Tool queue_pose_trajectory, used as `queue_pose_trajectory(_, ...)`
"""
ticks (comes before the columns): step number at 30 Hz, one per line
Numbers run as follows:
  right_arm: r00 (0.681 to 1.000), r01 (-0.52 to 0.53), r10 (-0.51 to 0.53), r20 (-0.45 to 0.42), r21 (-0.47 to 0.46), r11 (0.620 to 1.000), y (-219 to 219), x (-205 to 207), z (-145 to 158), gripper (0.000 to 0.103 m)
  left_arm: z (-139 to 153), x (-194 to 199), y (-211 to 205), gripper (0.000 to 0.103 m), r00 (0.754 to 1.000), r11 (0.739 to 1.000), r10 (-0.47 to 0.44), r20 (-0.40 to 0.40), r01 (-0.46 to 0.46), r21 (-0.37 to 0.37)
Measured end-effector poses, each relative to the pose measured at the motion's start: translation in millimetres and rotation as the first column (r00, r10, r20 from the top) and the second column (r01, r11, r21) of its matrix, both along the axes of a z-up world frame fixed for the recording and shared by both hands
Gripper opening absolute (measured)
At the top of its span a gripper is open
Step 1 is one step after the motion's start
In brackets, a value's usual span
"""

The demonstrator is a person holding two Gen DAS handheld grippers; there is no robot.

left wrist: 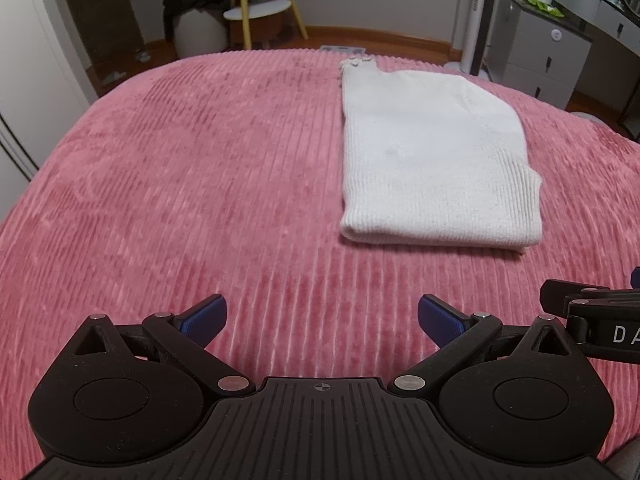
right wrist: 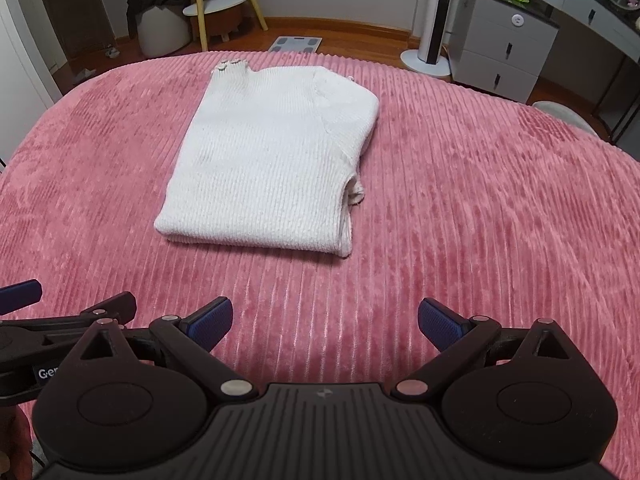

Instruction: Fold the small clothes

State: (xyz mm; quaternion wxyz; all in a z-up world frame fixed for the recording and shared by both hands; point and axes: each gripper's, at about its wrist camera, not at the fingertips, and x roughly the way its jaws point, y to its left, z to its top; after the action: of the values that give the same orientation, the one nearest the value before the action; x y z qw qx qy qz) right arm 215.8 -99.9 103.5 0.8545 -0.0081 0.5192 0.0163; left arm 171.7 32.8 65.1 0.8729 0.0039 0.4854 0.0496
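Note:
A small white knit sweater (left wrist: 432, 156) lies folded into a long rectangle on a pink ribbed bedspread (left wrist: 180, 184); it also shows in the right wrist view (right wrist: 272, 160), with a sleeve cuff peeking out at its right edge. My left gripper (left wrist: 320, 320) is open and empty, held near the front of the bed, well short of the sweater. My right gripper (right wrist: 325, 322) is open and empty too, beside the left one. Part of the right gripper (left wrist: 592, 320) shows at the right edge of the left wrist view.
Beyond the bed's far edge are a wooden floor, a white stool with yellow legs (right wrist: 220, 8), a tower fan (right wrist: 434, 12), a grey drawer unit (right wrist: 508, 44) and a bathroom scale (right wrist: 298, 44). The bedspread (right wrist: 500, 200) spreads wide on both sides of the sweater.

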Motion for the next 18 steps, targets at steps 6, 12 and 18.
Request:
queue_pose_trajectory(6, 1.0, -0.004, 0.004, -0.001, -0.001, 1.0, 0.6, 0.8, 1.3, 0.099, 3.0, 0.5, 1.5, 0.103, 1.0, 1.0, 0.005, 0.008, -0.005, -0.007)
queue_pose_trajectory(12, 1.0, -0.007, 0.007, 0.0, -0.005, 1.0, 1.3, 1.3, 3.3, 0.099, 4.7, 0.2, 0.4, 0.103, 1.0, 1.0, 0.004, 0.013, -0.004, -0.005)
queue_pose_trajectory(18, 1.0, -0.007, 0.007, 0.01, -0.004, 1.0, 0.7, 0.4, 7.8, 0.099, 6.3, -0.7, 0.3, 0.103, 1.0, 1.0, 0.003, 0.016, -0.003, -0.009)
